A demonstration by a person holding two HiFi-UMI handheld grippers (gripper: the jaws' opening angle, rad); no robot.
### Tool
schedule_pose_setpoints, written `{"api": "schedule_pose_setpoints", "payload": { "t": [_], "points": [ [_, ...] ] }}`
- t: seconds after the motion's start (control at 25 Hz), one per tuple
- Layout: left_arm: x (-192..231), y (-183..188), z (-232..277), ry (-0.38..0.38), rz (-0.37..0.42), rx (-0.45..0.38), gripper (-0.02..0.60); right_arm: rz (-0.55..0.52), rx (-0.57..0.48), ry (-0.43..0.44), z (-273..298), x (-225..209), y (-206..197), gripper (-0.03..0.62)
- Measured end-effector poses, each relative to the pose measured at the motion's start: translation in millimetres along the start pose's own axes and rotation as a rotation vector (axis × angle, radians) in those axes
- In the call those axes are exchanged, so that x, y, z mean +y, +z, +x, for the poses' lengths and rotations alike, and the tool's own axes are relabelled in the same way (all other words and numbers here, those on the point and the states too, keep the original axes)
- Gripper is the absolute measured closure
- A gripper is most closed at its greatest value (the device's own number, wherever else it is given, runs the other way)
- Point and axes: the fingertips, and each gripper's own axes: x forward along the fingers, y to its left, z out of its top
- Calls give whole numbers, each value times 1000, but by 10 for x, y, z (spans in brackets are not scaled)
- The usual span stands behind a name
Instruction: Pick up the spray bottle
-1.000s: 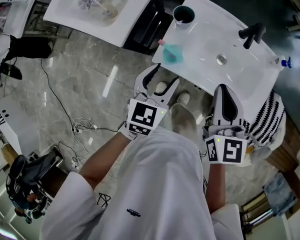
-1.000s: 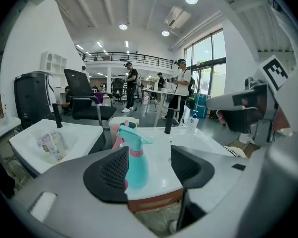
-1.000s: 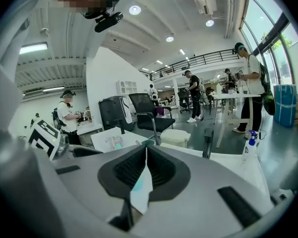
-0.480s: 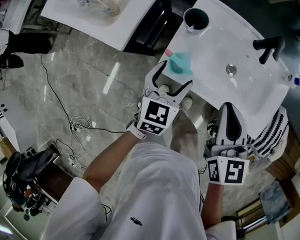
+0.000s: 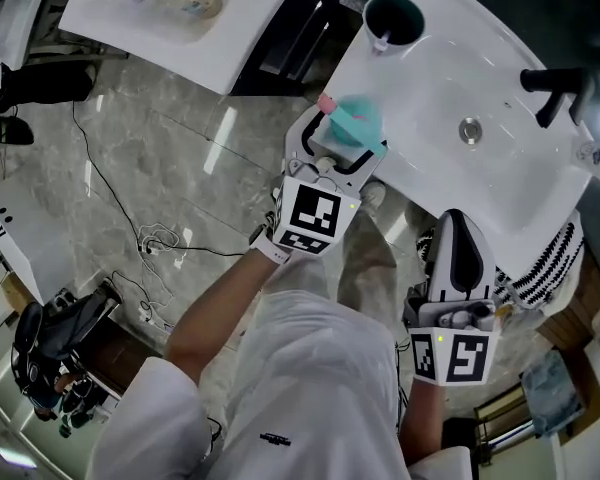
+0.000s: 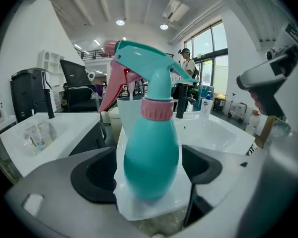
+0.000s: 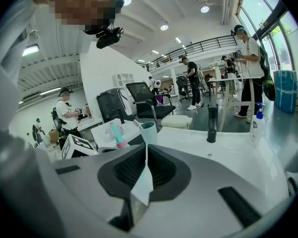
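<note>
Spray bottle [image 6: 151,152] — glossy, smooth plastic

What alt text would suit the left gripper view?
A teal plastic spray bottle with a pink collar stands on the corner of a white sink counter, between the open jaws of the left gripper, which have just been opening.

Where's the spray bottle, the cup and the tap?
Spray bottle [image 6: 151,157]: left gripper view, on its round teal belly.
Cup [image 5: 395,16]: head view, on its dark inside.
Tap [image 5: 552,80]: head view, on its black spout.
</note>
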Motion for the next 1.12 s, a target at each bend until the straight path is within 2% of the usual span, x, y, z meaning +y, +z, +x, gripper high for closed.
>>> {"api": "schedule_pose_setpoints", "payload": {
  "t": [0.24, 0.76, 1.12],
  "points": [
    [24, -60, 100, -5, 41, 7, 197, 11, 10, -2, 67, -29, -78, 588],
    [20, -67, 196, -20, 70, -3, 202, 19, 16, -6, 91, -55, -116, 588],
    [33, -33, 132, -18, 35, -17, 204, 14, 9, -10, 48, -36, -102, 588]
  ]
}}
